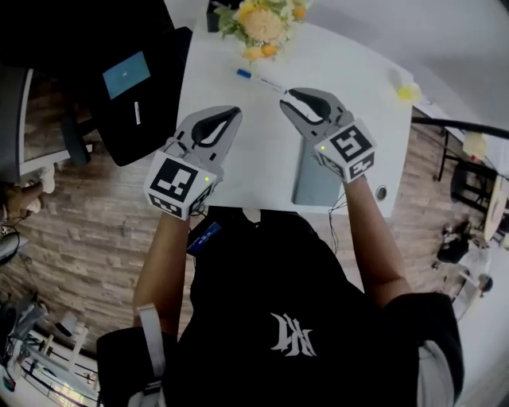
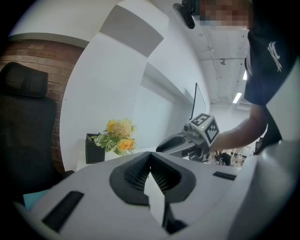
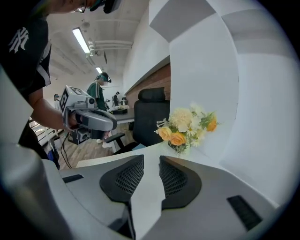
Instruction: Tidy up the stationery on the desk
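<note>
Item 1. Left claw (image 1: 233, 112) (image 2: 150, 158): held over the left part of the white counter (image 1: 246, 171), jaws pressed together, nothing between them.

Item 2. Right claw (image 1: 287, 96) (image 3: 151, 163): held over the right part of the counter, jaws spread with a clear gap; only bare counter top shows through it.

Item 3. Pen (image 1: 257, 79), white barrel with blue cap: lies on the counter just beyond the right claw's tips, between them and the flowers, touched by neither claw.

Item 4. Bouquet of yellow and cream flowers (image 1: 262, 22) (image 2: 117, 136) (image 3: 186, 125): stands at the counter's far edge. A black box (image 2: 94, 150) stands just beside it.

Item 5. Flat grey slab (image 1: 310, 189), notebook or tablet, which cannot be told: lies at the near edge, below the right claw's body.

Item 6. Small yellow thing (image 1: 408, 92): far right corner, kind unclear.

Item 7. Black office chair (image 1: 119, 111) (image 3: 151, 115): stands off the counter's left side.
</note>
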Available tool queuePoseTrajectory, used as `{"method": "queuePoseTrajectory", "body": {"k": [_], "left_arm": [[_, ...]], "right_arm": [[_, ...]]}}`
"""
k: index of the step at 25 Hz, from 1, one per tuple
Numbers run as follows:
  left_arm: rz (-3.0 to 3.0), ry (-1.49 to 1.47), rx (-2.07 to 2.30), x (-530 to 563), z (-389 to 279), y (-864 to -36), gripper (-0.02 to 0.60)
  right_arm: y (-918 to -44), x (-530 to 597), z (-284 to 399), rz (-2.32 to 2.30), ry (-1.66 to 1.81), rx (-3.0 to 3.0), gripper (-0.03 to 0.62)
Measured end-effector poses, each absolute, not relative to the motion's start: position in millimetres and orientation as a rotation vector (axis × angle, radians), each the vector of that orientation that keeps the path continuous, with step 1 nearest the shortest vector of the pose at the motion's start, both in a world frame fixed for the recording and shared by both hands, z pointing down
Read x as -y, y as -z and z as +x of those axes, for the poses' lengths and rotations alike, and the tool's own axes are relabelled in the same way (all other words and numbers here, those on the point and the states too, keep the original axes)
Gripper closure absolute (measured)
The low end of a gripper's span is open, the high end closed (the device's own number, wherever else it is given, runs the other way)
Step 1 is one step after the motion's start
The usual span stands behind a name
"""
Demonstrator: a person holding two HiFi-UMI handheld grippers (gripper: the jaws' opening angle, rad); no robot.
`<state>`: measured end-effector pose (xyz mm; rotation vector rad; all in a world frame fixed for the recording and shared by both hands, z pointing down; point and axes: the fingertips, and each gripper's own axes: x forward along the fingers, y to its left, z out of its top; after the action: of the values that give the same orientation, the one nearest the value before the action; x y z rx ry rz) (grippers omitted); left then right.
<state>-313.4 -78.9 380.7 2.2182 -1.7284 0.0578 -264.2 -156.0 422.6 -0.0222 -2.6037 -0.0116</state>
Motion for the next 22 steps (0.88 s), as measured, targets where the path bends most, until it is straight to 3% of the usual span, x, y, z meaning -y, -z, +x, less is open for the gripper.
{"method": "queuePoseTrajectory", "body": {"k": [22], "left_arm": [[2.144, -0.099, 1.575, 94.9, -346.9, -470.0, 0.578]], "right_arm": [[-559.4, 198.8, -306.3, -0.119, 0.122, 2.248, 0.48]]}}
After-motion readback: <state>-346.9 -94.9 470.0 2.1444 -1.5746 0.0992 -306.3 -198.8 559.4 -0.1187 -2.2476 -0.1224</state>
